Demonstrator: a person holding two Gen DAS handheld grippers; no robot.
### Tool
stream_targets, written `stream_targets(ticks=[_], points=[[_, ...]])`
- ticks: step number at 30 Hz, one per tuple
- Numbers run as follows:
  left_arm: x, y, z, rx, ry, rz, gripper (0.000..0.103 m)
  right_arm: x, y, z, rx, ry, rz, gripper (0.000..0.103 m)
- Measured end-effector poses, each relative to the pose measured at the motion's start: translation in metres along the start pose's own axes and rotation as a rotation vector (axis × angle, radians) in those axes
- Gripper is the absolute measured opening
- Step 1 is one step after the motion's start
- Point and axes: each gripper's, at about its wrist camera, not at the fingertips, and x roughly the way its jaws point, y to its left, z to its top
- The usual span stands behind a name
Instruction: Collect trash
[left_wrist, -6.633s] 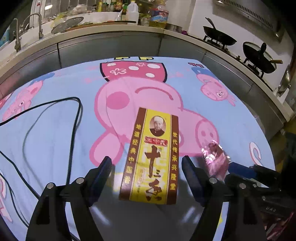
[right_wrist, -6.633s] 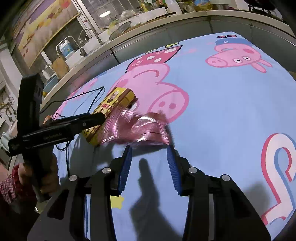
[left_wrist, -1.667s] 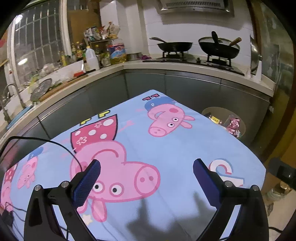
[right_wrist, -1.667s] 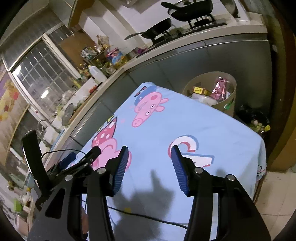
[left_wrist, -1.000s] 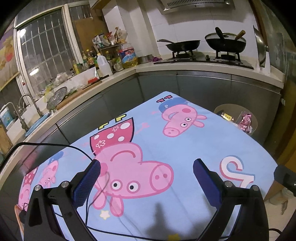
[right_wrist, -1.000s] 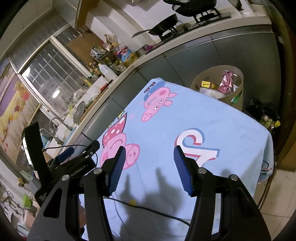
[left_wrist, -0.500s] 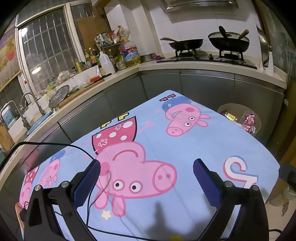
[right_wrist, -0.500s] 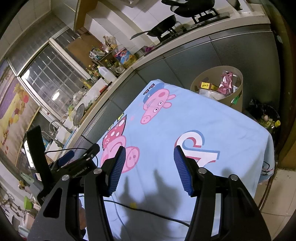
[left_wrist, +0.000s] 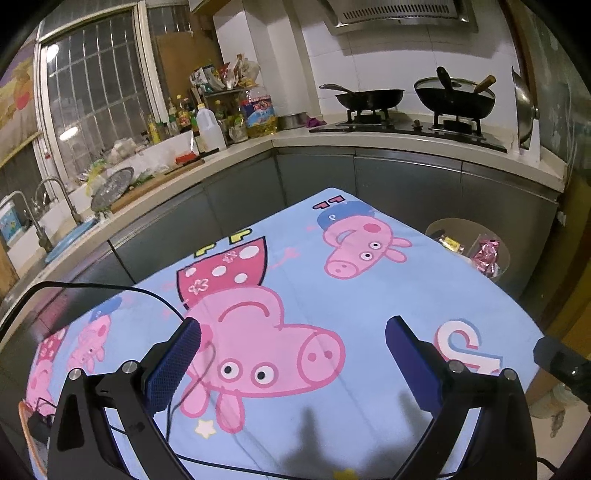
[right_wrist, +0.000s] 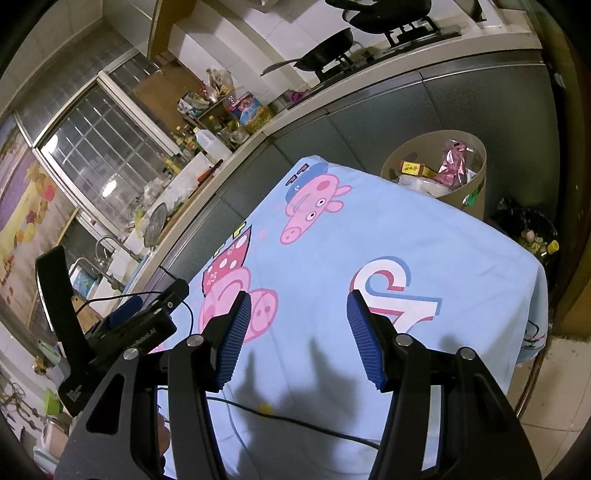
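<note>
A round beige trash bin (right_wrist: 476, 186) stands on the floor beyond the table's far corner. In it lie a yellow box (right_wrist: 415, 169) and a pink foil wrapper (right_wrist: 453, 162). The bin (left_wrist: 445, 226) and wrapper (left_wrist: 485, 254) also show in the left wrist view. My left gripper (left_wrist: 293, 360) is open and empty, held above the blue cartoon-pig tablecloth (left_wrist: 369, 295). My right gripper (right_wrist: 297, 338) is open and empty above the same cloth (right_wrist: 424, 236). The left gripper's body (right_wrist: 122, 328) shows at the left of the right wrist view.
Black cables (left_wrist: 110, 290) lie across the near part of the cloth (right_wrist: 295, 421). Grey kitchen cabinets (left_wrist: 406, 184) wrap around the table, with woks on a stove (left_wrist: 406, 99), bottles and a sink (left_wrist: 44, 229). A dark bag of scraps (right_wrist: 532, 229) sits right of the bin.
Both grippers, earlier by the yellow box and pink wrapper on the cloth, are now empty and raised; the box and wrapper lie in the bin. Over the last second the views barely shift.
</note>
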Motion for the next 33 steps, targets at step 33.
stream_targets(ticks=[33], points=[[0.012,0.016,-0.012,-0.037,0.071,0.013,0.100,-0.001,-0.001,-0.001,0.000,-0.015,-0.006,0.054]])
